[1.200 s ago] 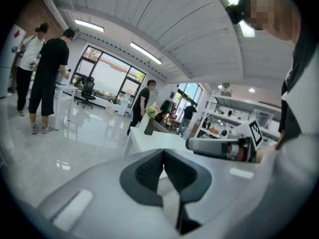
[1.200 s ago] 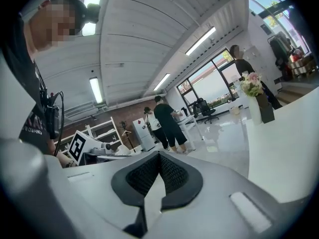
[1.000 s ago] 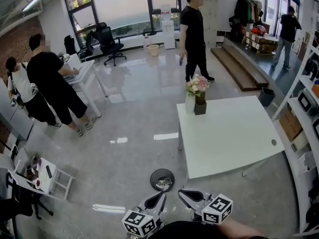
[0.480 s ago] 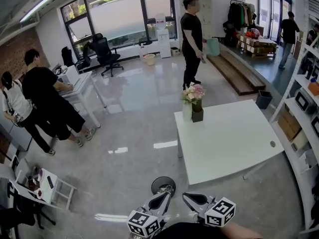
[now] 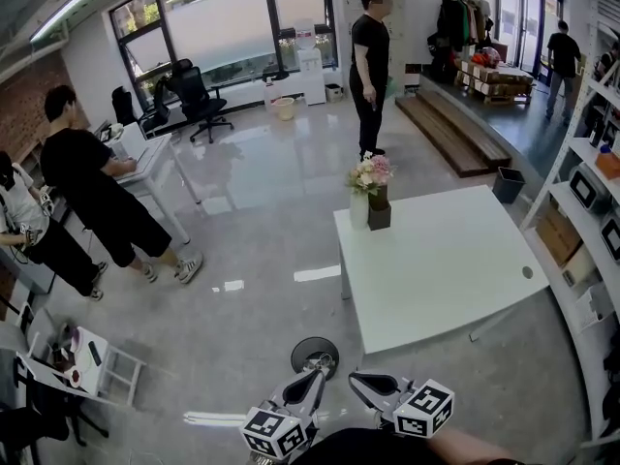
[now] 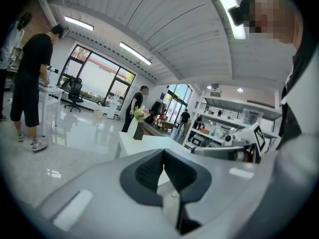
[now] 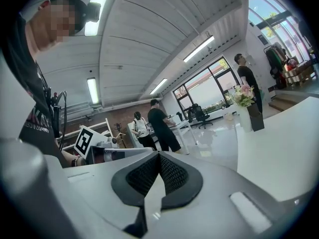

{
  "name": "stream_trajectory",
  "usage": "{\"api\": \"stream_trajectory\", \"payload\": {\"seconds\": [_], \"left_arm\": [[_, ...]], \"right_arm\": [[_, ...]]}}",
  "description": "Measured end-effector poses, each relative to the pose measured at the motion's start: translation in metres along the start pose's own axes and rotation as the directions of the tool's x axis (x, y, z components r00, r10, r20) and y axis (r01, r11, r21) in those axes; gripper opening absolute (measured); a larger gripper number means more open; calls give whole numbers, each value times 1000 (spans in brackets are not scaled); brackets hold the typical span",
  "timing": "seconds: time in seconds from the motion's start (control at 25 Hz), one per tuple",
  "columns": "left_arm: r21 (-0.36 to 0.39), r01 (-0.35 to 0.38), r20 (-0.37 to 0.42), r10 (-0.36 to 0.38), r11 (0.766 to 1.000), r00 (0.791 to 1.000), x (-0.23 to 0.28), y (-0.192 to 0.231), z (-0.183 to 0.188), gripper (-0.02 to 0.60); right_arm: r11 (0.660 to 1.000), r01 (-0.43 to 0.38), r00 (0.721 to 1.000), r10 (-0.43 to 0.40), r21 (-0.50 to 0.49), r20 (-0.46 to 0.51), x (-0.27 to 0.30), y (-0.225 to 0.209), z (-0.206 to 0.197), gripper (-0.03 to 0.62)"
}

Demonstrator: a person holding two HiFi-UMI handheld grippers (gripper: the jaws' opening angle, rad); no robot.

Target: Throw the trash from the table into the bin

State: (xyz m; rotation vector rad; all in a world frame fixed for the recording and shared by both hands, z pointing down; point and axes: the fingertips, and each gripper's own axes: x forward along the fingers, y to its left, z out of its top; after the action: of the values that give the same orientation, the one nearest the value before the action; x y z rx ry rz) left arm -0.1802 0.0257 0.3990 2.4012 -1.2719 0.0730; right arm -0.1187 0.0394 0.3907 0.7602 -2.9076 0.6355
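The round black bin (image 5: 300, 347) stands on the floor by the near corner of the white table (image 5: 436, 260), with pale trash (image 5: 320, 361) inside it. My left gripper (image 5: 317, 377) and right gripper (image 5: 354, 380) hang side by side just short of the bin, at the bottom of the head view. In the left gripper view my left gripper (image 6: 163, 151) has its dark pads pressed together on nothing. My right gripper (image 7: 159, 155) is likewise shut with nothing held. On the table (image 7: 284, 158) I see only a vase of flowers (image 5: 368, 177) and a dark box (image 5: 379, 211).
Shelving (image 5: 591, 221) lines the right wall beside the table. Two people (image 5: 97, 192) stand at a desk on the left, one person (image 5: 371, 61) stands beyond the table, another at the far right. A small white rack (image 5: 92, 352) sits at the lower left.
Both grippers stay shut and almost still. The head view has shifted slightly, and the people by the left desk and beyond the table have stepped a little.
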Motion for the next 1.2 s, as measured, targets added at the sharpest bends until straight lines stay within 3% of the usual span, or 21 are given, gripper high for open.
{"api": "stream_trajectory", "payload": {"seconds": [1.2], "left_arm": [[-7, -13, -2, 13, 1000, 1000, -15, -9, -4, 6]], "right_arm": [[999, -34, 999, 34, 6, -9, -2, 16, -4, -2]]}}
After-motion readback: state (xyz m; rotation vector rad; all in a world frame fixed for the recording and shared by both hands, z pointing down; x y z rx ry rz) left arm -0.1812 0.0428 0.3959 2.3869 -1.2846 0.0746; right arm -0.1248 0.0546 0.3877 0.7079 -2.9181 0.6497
